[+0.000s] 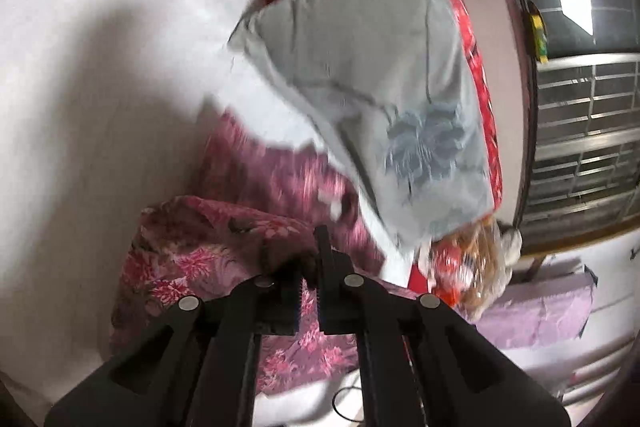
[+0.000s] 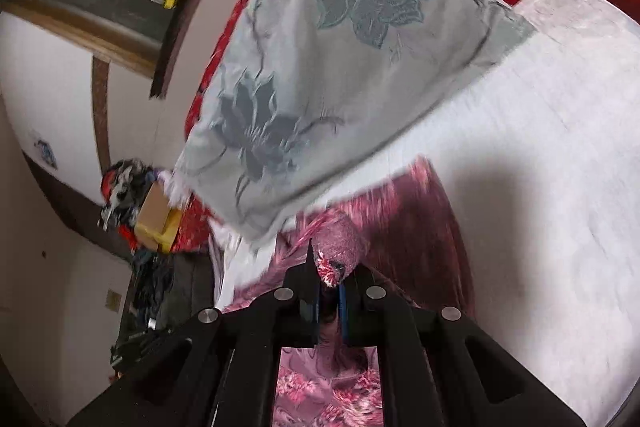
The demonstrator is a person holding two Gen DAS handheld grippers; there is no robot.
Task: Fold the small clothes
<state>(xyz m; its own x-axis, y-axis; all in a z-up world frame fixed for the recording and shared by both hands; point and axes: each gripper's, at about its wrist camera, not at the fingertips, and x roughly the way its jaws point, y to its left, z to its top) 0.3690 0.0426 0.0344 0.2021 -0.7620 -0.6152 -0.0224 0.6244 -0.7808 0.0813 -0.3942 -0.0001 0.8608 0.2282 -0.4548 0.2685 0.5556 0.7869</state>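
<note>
Pink floral garment [image 1: 208, 259] pinched at edges by both claws, left claw [image 1: 310, 267] and right claw [image 2: 330, 275].

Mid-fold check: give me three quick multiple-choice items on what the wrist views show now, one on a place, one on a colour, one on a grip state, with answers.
1. Where does the grey pillow lie?
A. on the white bed sheet, beyond the garment
B. on the floor
C. between the gripper fingers

2. What colour is the floral garment being handled?
A. blue
B. maroon and pink
C. yellow

3. How is the right gripper?
A. wide open
B. shut on the garment
C. out of view

Answers: 1 A, it rests on the sheet past the cloth; 2 B, pink flowers on maroon; 3 B, a fold of cloth bunches between its fingers. The left gripper also pinches it.
</note>
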